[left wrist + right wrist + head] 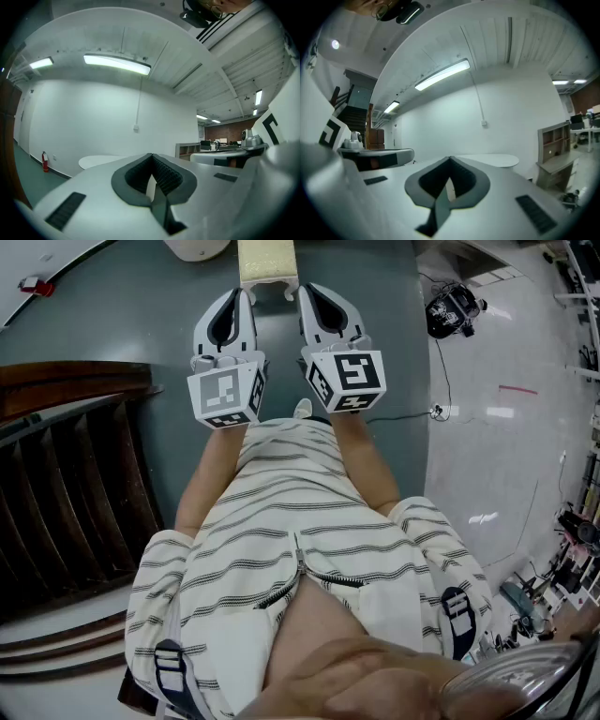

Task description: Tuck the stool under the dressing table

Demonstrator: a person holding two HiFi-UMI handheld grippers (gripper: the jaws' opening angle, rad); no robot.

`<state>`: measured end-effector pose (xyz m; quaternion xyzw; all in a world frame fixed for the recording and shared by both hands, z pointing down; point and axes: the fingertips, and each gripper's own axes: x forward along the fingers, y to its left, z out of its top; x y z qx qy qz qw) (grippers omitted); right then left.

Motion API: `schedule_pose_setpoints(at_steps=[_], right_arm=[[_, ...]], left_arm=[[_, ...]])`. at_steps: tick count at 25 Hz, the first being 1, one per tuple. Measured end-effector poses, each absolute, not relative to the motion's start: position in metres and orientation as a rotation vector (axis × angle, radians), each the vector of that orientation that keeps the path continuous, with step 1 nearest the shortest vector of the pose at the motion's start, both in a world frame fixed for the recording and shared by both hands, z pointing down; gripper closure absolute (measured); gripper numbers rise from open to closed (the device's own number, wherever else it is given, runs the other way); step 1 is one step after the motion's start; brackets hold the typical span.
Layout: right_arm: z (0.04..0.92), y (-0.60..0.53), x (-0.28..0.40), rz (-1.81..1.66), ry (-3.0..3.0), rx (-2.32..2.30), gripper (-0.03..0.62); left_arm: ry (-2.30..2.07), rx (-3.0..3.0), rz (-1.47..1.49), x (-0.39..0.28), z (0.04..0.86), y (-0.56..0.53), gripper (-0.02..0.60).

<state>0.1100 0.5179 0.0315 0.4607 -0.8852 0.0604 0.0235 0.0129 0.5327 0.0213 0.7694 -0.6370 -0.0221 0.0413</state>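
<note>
Both the left gripper [234,298] and the right gripper [315,294] are clenched and hold nothing. The stool [268,261] stands just ahead, between their tips. If one side pushes harder, the unheld stool may turn aside or tip.

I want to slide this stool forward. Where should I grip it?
Probably take the stool by the near white rail under its cushion, coming from your side: that narrow end faces the shut left gripper and right gripper, one per corner.
</note>
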Motion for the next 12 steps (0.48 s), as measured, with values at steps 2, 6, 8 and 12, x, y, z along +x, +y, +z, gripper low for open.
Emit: schedule_pose_setpoints(at_steps=[2,6,8,12], right_arm=[[0.031,0.519,0.111,0.184,-2.745,1.423,0.583],[0.032,0.52,0.115,0.186,-2.755,1.415,0.583],[0.033,0.52,0.12,0.195,-2.763,1.409,0.583],[0.037,0.518,0.133,0.215,-2.766,1.405,0.583]], left_arm=[[-1.953,2.355,-0.065,0.015,0.021,0.533,0.576],[-1.955,2.347,-0.059,0.019,0.024,0.534,0.575],[-1.959,2.341,-0.053,0.023,0.025,0.533,0.576],[-1.964,2.333,-0.044,0.036,0.028,0.532,0.576]])
